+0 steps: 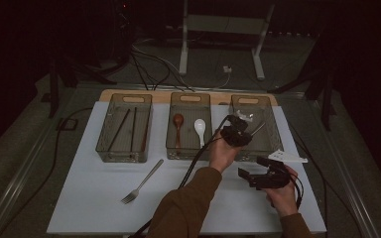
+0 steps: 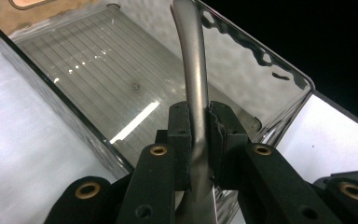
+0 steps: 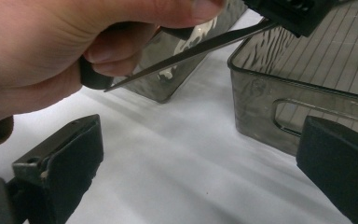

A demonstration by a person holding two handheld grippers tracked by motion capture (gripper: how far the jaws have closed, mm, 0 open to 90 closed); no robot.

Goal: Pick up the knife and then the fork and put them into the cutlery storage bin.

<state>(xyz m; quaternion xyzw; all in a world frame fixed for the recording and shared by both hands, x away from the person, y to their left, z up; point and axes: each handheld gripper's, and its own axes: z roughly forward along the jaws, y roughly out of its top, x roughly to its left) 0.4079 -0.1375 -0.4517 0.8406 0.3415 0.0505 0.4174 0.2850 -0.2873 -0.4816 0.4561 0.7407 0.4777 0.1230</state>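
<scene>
My left gripper (image 1: 236, 130) hovers over the right-hand grey bin (image 1: 274, 130), shut on the handle of a metal utensil (image 1: 257, 128). In the left gripper view the black pads (image 2: 179, 126) pinch the curved silver utensil handle (image 2: 193, 70) above the bin's ribbed floor (image 2: 98, 79); the utensil's head is hidden. My right gripper (image 1: 246, 175) rests low over the white table near its front right, open, with nothing between its jaws. The right gripper (image 3: 200, 172) looks at the left hand (image 3: 46, 51) and the utensil's handle (image 3: 191, 50).
A fork (image 1: 142, 182) lies on the white table (image 1: 89, 198) at front left. The left bin (image 1: 105, 144) holds dark chopsticks (image 1: 120, 129). The middle bin (image 1: 190, 99) holds a wooden spoon (image 1: 178, 122) and a white spoon (image 1: 199, 127). Cables trail behind the table.
</scene>
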